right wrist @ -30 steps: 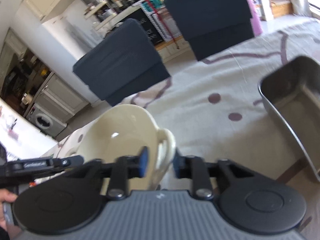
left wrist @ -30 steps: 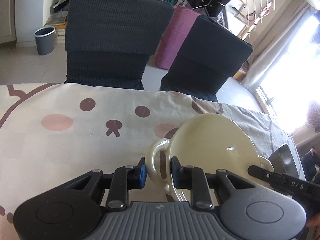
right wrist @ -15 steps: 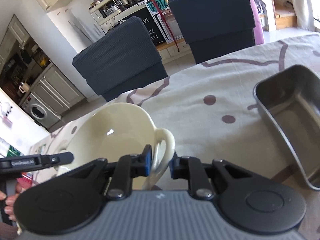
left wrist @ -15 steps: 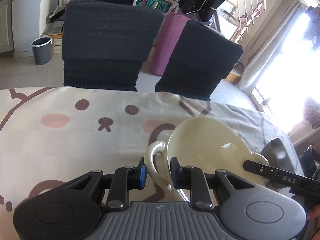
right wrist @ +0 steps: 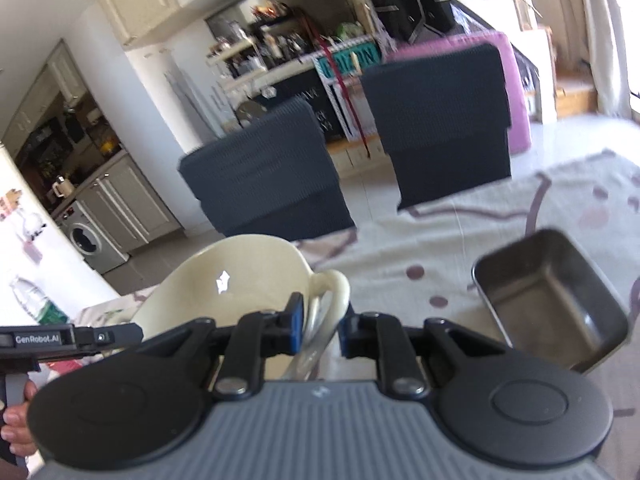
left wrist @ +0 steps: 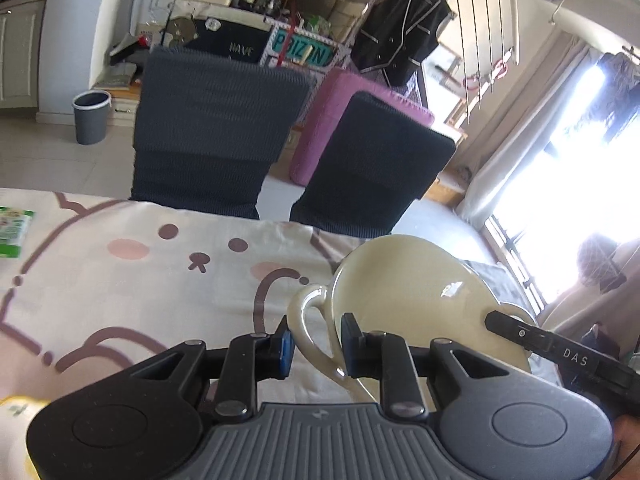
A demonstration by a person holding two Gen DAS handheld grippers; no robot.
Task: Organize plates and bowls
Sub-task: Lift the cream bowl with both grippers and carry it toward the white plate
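Note:
A cream bowl (left wrist: 408, 280) with a loop handle on each side hangs above the bear-print tablecloth (left wrist: 120, 280), held from both sides. My left gripper (left wrist: 316, 344) is shut on the bowl's left handle (left wrist: 308, 320). In the right wrist view the same bowl (right wrist: 232, 276) sits to the left, and my right gripper (right wrist: 322, 328) is shut on its right handle (right wrist: 336, 284). One finger of the right gripper (left wrist: 560, 354) shows at the bowl's far rim in the left wrist view. The left gripper (right wrist: 80, 336) shows at the left edge of the right wrist view, with a hand below it.
An empty metal tray (right wrist: 532, 272) lies on the cloth right of the bowl. Two dark chairs (left wrist: 216, 128) (left wrist: 376, 168) stand at the table's far edge. A green packet (left wrist: 12, 232) lies at the left, and a yellow object (left wrist: 16, 408) shows at the bottom left.
Both grippers have risen with the bowl, which is now off the cloth. The table has dropped lower in both views and more of the room shows.

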